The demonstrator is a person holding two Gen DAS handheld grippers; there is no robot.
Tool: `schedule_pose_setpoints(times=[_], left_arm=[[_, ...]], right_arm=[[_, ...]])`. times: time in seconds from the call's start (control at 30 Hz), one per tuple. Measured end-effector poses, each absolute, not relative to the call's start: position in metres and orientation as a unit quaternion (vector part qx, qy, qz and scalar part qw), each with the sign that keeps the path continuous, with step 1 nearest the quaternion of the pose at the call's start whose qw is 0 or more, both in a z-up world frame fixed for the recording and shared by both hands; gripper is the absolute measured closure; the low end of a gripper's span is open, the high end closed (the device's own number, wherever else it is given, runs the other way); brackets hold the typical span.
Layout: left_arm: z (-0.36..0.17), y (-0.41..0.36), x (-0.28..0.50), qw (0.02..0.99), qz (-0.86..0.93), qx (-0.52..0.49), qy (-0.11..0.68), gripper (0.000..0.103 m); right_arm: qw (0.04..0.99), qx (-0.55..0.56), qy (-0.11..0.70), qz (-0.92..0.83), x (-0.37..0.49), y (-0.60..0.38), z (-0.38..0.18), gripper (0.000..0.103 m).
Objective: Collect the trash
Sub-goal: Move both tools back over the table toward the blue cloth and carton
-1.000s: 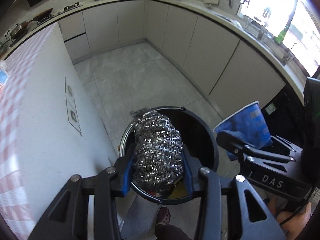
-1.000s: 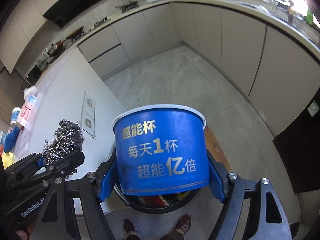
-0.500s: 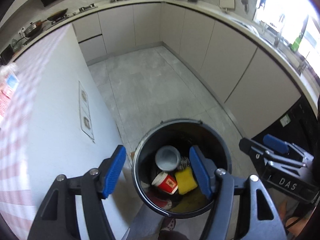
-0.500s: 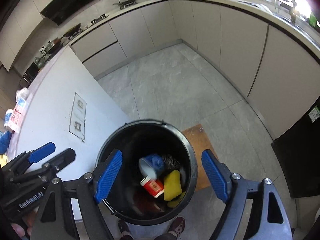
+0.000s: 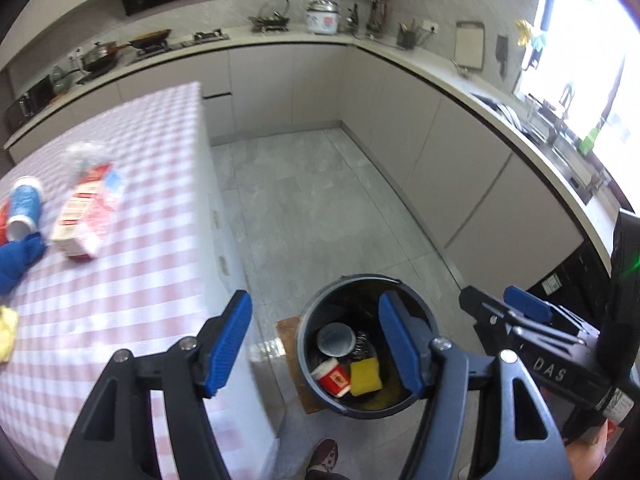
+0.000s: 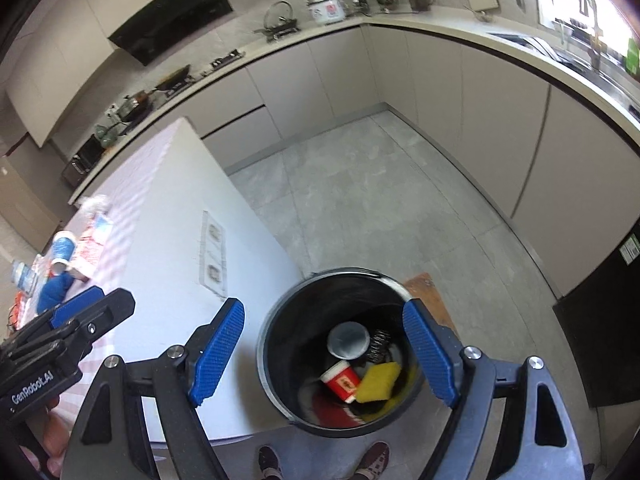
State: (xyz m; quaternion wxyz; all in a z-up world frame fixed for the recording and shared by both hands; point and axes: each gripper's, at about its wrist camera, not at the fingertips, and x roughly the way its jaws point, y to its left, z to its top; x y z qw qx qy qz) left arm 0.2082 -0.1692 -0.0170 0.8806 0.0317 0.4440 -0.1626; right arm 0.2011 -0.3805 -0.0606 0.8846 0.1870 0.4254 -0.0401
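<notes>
A black trash bin (image 5: 305, 344) stands on the floor beside the table. Inside lie a blue cup with its grey mouth up (image 5: 336, 339), a steel-wool scrubber (image 5: 362, 345), a red cup (image 5: 334, 378) and a yellow sponge (image 5: 365, 376). My left gripper (image 5: 313, 296) hangs open and empty above the bin. My right gripper (image 6: 323, 305) is open and empty too, over the same bin (image 6: 265, 344). On the checked tablecloth (image 5: 120, 280) lie a red-and-white carton (image 5: 88, 212), a blue cup (image 5: 24, 204) and a blue cloth (image 5: 16, 256).
A brown mat (image 5: 286, 332) lies under the bin on the grey tile floor. Cabinets and worktops run along the back and right. The table's white side (image 6: 180, 240) stands close to the bin's left. A person's shoes (image 6: 376, 456) are just below the bin.
The left gripper let go of the steel-wool scrubber and the right let go of the blue cup. Both fell into the bin. Both grippers then rose, and the tabletop came into view.
</notes>
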Motion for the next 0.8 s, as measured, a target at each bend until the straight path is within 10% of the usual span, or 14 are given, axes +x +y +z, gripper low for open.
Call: schedule_pose_setpoints(times=[0.8], left_arm=[[0.003, 0.091, 0.244, 0.908, -0.043, -0.025, 0.416, 0.031]], right_arm=[[0.908, 0.136, 0.394, 0.041, 0.266, -0.124, -0.004, 0.019]])
